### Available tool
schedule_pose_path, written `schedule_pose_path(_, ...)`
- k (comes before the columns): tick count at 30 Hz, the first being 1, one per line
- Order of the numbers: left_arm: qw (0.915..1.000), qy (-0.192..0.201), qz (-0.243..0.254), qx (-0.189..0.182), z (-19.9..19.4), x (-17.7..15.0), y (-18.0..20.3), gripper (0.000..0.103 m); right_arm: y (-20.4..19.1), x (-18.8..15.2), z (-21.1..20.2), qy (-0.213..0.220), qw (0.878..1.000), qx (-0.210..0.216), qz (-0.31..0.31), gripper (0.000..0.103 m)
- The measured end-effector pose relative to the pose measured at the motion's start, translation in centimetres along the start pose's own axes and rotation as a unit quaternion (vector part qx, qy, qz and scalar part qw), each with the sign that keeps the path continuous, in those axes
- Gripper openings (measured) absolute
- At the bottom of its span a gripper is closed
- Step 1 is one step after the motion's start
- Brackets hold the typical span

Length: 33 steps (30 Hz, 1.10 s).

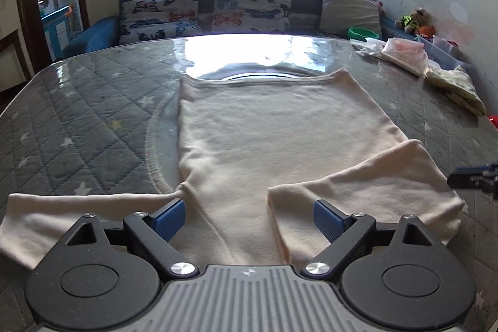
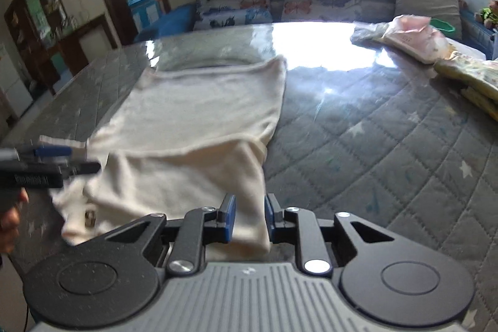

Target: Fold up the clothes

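A cream long-sleeved top (image 1: 264, 129) lies flat on the quilted grey table (image 1: 77, 120), hem toward the window. Its right sleeve (image 1: 373, 192) is folded in across the body; its left sleeve (image 1: 77, 207) stretches out to the left. My left gripper (image 1: 249, 220) is open, low over the near end of the top, holding nothing. In the right wrist view the top (image 2: 202, 114) lies left of centre. My right gripper (image 2: 248, 217) has its jaws partly open around the folded sleeve's near edge (image 2: 249, 223), a gap showing beside the cloth. The left gripper (image 2: 56, 159) shows at the left.
A folded yellow-patterned cloth (image 1: 457, 89) and a pink packet (image 1: 404, 52) lie at the table's far right. A sofa with butterfly cushions (image 1: 249, 5) stands behind the table under the window. The right gripper's tip (image 1: 476, 176) shows at the right edge.
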<state>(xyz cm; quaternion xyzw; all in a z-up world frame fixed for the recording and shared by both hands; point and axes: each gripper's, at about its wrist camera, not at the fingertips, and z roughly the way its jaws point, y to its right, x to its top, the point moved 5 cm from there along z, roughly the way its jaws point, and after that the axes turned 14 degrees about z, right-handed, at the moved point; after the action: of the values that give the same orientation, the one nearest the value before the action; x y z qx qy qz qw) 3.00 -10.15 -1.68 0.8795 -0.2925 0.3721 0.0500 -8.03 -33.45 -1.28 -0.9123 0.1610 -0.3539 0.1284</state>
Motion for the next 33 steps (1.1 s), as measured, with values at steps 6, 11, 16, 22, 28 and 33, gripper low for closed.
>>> schedule_pose_path(6,0.9998,-0.011,0.01,-0.009,1.7,0.4,0.7,0.081,1.0,1.7,2.2,-0.005,0.999,0.021,0.039,0.02)
schedule_pose_path(11,0.9997,-0.01,0.02,-0.012,2.5,0.5,1.1,0.058,1.6,1.1,3.5,-0.021,0.997,0.033,0.067,0.02)
schedule_pose_path(16,0.9996,-0.004,0.007,-0.027,2.1,1.0,1.1,0.016,1.8,0.7,3.3,-0.022,0.997,0.036,0.069,0.02)
schedule_pose_path(22,0.9993,0.032,0.012,-0.016,0.1,2.9,0.8,0.009,1.5,0.4,2.6,-0.022,0.997,0.034,0.058,0.033)
schedule_pose_path(28,0.9975,0.068,0.017,-0.014,-2.2,5.5,0.3,0.008,1.3,-1.2,0.7,-0.021,0.998,0.044,0.046,0.042)
schedule_pose_path(33,0.9947,0.095,0.033,-0.02,-4.0,8.3,1.0,0.006,0.4,-2.4,-0.8,-0.012,0.998,0.051,0.016,0.059)
